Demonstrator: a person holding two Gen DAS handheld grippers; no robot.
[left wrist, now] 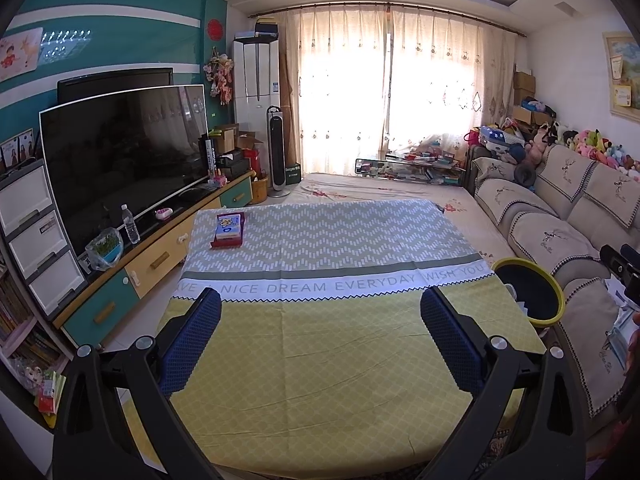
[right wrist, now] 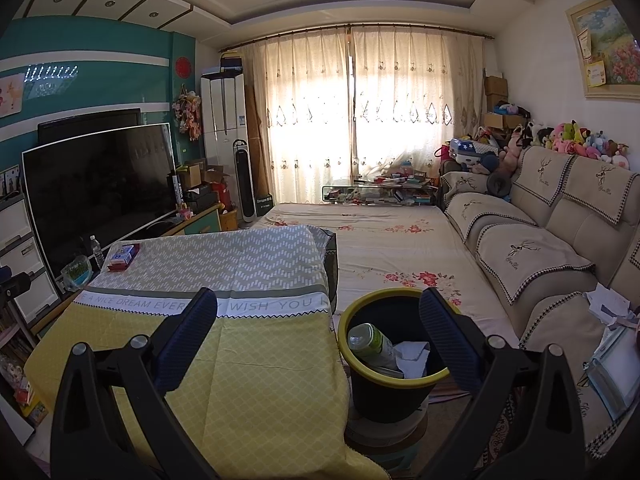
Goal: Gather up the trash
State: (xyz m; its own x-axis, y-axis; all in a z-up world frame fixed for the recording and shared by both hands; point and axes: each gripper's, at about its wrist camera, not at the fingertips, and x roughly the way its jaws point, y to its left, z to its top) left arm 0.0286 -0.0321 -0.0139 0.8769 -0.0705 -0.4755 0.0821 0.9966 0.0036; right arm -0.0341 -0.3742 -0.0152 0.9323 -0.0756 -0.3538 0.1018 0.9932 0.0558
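Observation:
A black trash bin with a yellow rim [right wrist: 352, 360] stands on the floor to the right of the table; it holds a green-labelled plastic bottle [right wrist: 370, 344] and crumpled white paper [right wrist: 412, 354]. The bin also shows in the left wrist view [left wrist: 558, 292]. My left gripper [left wrist: 320, 340] is open and empty above the yellow cloth of the table [left wrist: 320, 360]. My right gripper [right wrist: 318, 344] is open and empty, above the table's right edge and the bin. A tissue pack on a red box [left wrist: 229, 230] lies at the table's far left corner.
A TV [left wrist: 120, 152] on a low cabinet lines the left wall, with a water bottle [left wrist: 131, 224] and a bagged plant [left wrist: 105, 246]. A beige sofa [right wrist: 552, 248] with papers [right wrist: 612, 308] runs along the right. A floral sheet [right wrist: 384, 236] covers the floor beyond.

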